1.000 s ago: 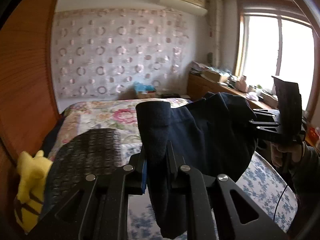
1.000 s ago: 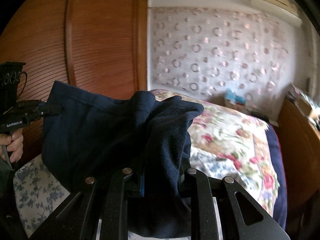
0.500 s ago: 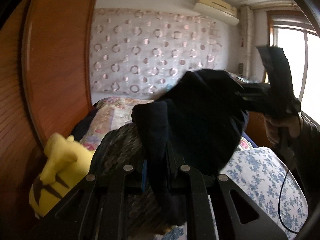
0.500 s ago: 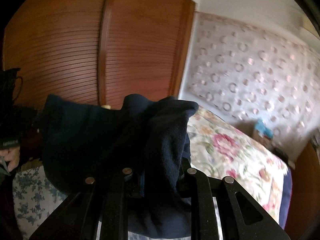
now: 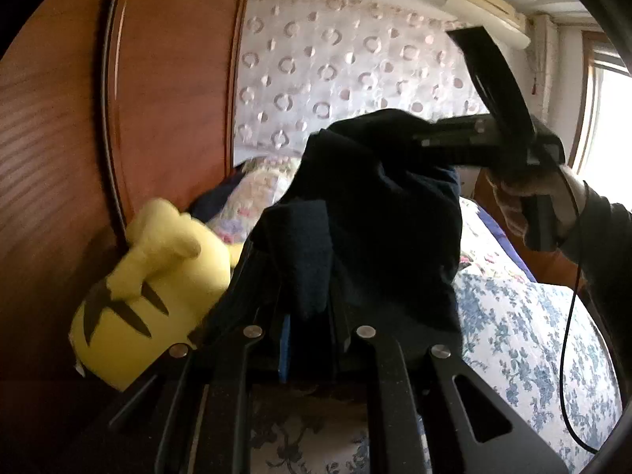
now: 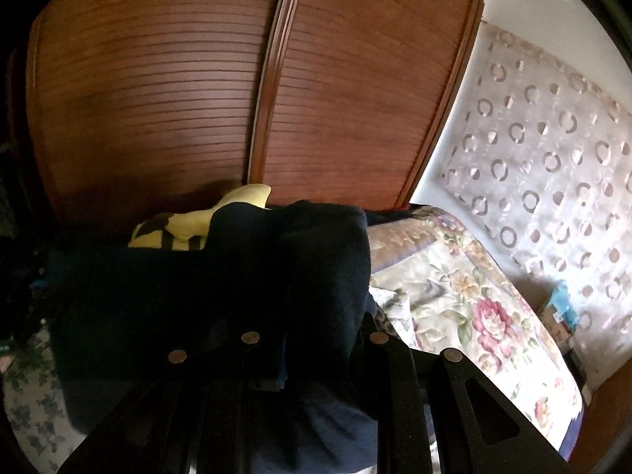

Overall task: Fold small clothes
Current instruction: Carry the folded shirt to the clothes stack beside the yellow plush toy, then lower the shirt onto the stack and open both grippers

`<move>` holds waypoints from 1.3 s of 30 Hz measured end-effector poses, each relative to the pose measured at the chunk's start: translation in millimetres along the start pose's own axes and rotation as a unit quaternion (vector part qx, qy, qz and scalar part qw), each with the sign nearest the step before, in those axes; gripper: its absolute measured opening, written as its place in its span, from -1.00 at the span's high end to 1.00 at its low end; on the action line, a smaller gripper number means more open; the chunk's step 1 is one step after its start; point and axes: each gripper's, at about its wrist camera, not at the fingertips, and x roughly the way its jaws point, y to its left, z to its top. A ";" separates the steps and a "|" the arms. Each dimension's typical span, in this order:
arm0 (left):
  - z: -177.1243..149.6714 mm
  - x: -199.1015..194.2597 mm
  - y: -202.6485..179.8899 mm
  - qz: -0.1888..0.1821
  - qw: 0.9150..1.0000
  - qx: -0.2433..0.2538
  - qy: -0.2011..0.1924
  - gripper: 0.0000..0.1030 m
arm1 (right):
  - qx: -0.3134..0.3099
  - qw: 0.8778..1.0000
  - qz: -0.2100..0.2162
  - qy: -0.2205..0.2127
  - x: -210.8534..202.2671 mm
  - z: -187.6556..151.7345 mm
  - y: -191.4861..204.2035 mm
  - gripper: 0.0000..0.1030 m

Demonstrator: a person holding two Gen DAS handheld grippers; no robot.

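A small navy garment (image 5: pixel 375 237) hangs in the air between both grippers, above the bed. My left gripper (image 5: pixel 312 316) is shut on one edge of it; cloth bunches over the fingers. The right gripper shows in the left wrist view (image 5: pixel 426 146), held by a hand, clamping the garment's far upper edge. In the right wrist view my right gripper (image 6: pixel 316 335) is shut on the navy garment (image 6: pixel 197 288), which drapes to the left and hides the fingertips.
A yellow plush toy (image 5: pixel 146 284) lies against the brown wooden wardrobe doors (image 6: pixel 177 98). The bed has a blue-flowered white sheet (image 5: pixel 525 335) and a pink floral quilt (image 6: pixel 466 300). A window (image 5: pixel 608 126) is at far right.
Both grippers have swung left toward the wardrobe and plush toy with the garment still held between them. The right gripper now sits closer to the left one and higher.
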 end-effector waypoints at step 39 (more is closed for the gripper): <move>-11.6 -32.8 1.3 0.026 0.999 0.023 -0.013 -0.85 | 0.159 0.987 -0.024 -0.012 -7.7 -86.0 38.9 -0.16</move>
